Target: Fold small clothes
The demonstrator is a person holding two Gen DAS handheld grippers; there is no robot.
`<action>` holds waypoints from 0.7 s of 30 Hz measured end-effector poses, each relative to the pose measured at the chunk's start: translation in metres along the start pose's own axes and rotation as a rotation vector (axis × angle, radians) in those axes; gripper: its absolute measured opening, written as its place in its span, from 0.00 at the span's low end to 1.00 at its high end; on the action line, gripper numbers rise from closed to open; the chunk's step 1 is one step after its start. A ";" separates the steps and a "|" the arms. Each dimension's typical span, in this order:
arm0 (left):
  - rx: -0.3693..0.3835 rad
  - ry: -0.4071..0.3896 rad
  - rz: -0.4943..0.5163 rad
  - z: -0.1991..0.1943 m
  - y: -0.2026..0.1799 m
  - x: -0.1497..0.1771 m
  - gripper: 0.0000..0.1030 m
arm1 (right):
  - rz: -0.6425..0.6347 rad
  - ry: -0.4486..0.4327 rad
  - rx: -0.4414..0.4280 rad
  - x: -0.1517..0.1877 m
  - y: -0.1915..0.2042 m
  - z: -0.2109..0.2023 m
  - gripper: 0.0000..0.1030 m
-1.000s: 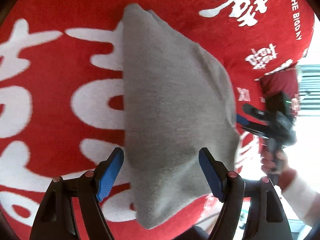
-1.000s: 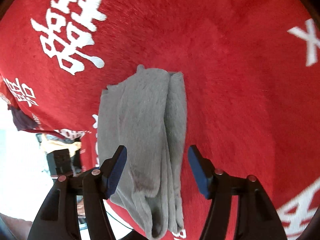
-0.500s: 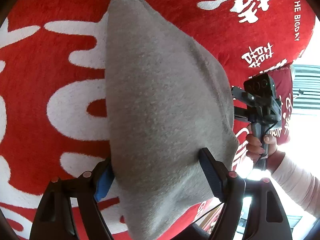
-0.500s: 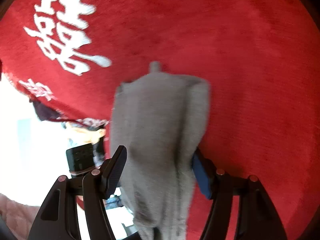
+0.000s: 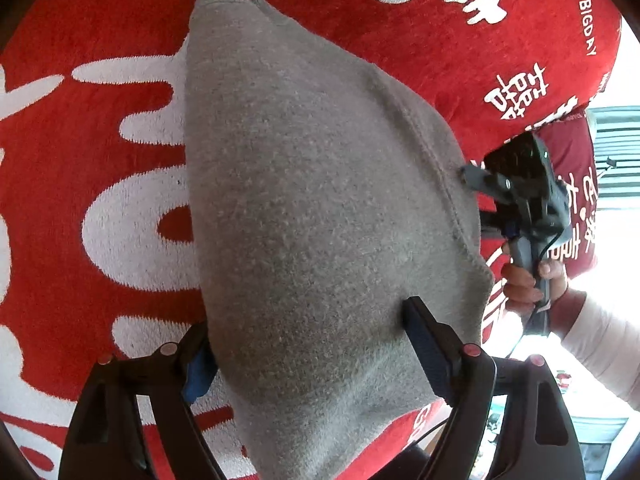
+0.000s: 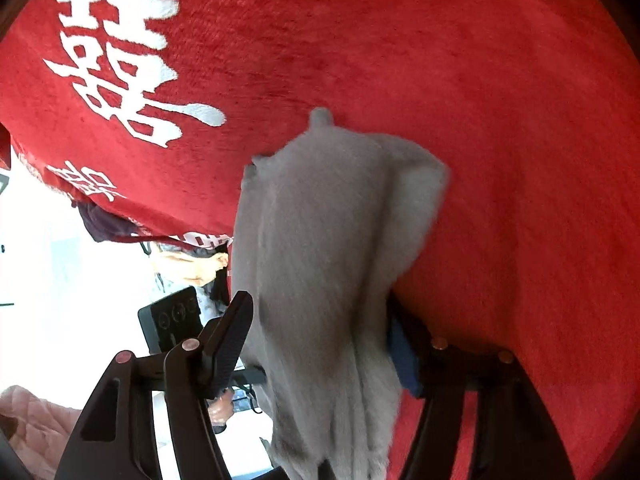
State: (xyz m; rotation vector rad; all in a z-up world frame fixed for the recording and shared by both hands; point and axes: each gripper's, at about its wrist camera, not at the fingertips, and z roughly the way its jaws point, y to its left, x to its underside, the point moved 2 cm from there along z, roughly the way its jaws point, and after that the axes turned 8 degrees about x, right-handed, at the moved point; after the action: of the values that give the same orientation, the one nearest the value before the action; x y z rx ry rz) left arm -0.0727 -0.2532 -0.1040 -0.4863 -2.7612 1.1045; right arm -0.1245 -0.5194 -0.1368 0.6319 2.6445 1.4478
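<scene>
A folded grey garment lies on a red blanket with white characters. My left gripper straddles its near end. The left finger is tucked under the cloth's edge, the right finger lies against the top, and the jaws are opening. At the garment's other end, my right gripper also straddles the cloth. Its left finger is bare and its right pad is half hidden by fabric. Neither gripper visibly pinches the cloth.
In the left wrist view a hand in a white sleeve holds the right gripper at the blanket's right edge, past the garment. In the right wrist view the blanket's edge drops off at left, with bright floor and clutter beyond.
Both grippers have closed in on the garment, which now fills the gap between each pair of fingers and covers one pad on each. In the right wrist view the garment looms larger and nearer.
</scene>
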 end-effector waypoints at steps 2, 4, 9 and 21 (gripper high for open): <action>0.005 -0.003 0.001 0.000 0.001 0.001 0.81 | 0.003 -0.001 -0.005 0.000 -0.002 -0.001 0.66; 0.008 -0.007 0.003 0.000 0.000 0.002 0.81 | -0.017 -0.002 -0.012 -0.005 0.001 0.003 0.66; 0.008 -0.013 0.005 -0.001 0.002 0.004 0.85 | -0.048 -0.007 -0.036 -0.021 0.011 0.016 0.66; -0.028 -0.119 0.001 -0.029 -0.007 0.015 0.47 | 0.098 -0.055 -0.008 -0.010 0.021 0.014 0.35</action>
State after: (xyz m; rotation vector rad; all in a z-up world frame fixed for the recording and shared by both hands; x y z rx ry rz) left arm -0.0818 -0.2340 -0.0779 -0.4384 -2.8822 1.1319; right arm -0.1055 -0.5017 -0.1291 0.7995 2.5988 1.4427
